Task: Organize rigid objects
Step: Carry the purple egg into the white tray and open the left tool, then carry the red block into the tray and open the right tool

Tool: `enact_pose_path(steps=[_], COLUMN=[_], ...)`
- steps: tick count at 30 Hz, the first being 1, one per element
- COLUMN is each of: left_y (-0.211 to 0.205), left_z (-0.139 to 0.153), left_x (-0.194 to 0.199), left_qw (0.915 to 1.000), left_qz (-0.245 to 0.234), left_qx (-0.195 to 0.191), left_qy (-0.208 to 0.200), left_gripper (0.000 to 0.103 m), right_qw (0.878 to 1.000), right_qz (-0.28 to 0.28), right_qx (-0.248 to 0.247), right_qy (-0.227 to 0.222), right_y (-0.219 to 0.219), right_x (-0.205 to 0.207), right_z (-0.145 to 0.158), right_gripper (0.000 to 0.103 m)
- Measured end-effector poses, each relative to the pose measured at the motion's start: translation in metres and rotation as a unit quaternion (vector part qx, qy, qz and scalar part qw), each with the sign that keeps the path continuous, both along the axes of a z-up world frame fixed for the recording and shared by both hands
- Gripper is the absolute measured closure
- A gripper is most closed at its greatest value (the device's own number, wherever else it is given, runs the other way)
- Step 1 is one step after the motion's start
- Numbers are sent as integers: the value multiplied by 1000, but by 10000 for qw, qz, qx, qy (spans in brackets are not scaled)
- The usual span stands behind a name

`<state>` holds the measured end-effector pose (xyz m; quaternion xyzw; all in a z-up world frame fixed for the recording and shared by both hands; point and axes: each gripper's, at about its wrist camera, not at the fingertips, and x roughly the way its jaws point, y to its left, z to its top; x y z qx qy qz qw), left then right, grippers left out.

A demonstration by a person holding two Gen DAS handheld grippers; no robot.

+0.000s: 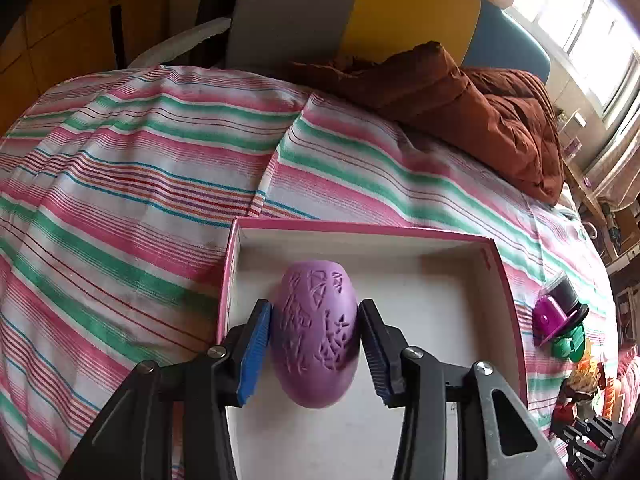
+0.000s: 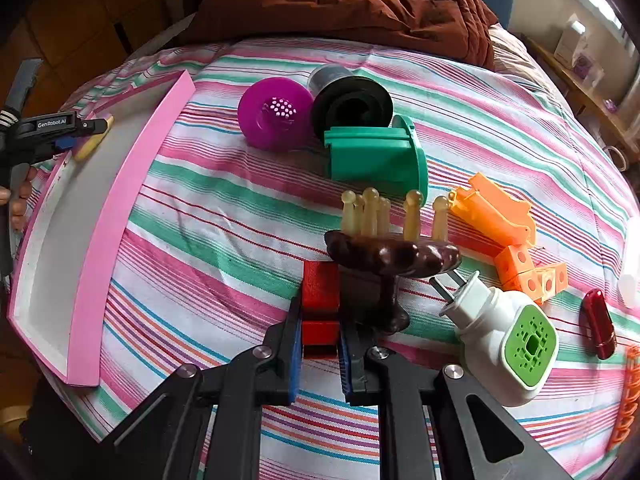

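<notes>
Left gripper (image 1: 316,354) has the purple egg (image 1: 314,336) over the pink box (image 1: 502,280); the jaws look barely loosened, so whether it's let go I can't tell. Right gripper (image 2: 320,334) is clamped on a red block (image 2: 320,308), which I'd guess goes in next.

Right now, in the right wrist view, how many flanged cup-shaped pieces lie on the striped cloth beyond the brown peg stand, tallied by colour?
Magenta cup: 1
Black cup: 1
Green cup: 1
Total: 3
</notes>
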<state>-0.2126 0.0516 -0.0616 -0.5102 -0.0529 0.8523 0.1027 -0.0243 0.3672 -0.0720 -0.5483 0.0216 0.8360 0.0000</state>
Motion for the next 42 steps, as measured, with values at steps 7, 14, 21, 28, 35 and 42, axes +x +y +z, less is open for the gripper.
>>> enact_pose_path(steps=[7,14,21,28,35,42], left_y=[2,-1,3,8,14,14], left_z=[11,29,40,44,41,46], left_x=[16,49,98,135,154,163], left_qw=[9990,9968,9950,9937,9926,9914], left_qz=[-114,-232,-441,-514,-636,-672], left_qx=[-334,-467,-442,-431,-500,-542], left_qy=[262,598,785,900,911,988], left_gripper=[57,57,56,56,56,56], right_qw=[10000,10000,9997,9999,9999,9996], right_qz=[-4,-48,76,120,14,-37], right_qx=[22,34,214,35,-122,-265], right_qy=[-10,14,116,53,8,-27], right_y=[1,-1,-9,-10,-8,-4], right_x=[0,-1,-1,0,-1,-1], right_z=[0,0,1,0,-2,-4], right_gripper=[88,87,88,88,87,87])
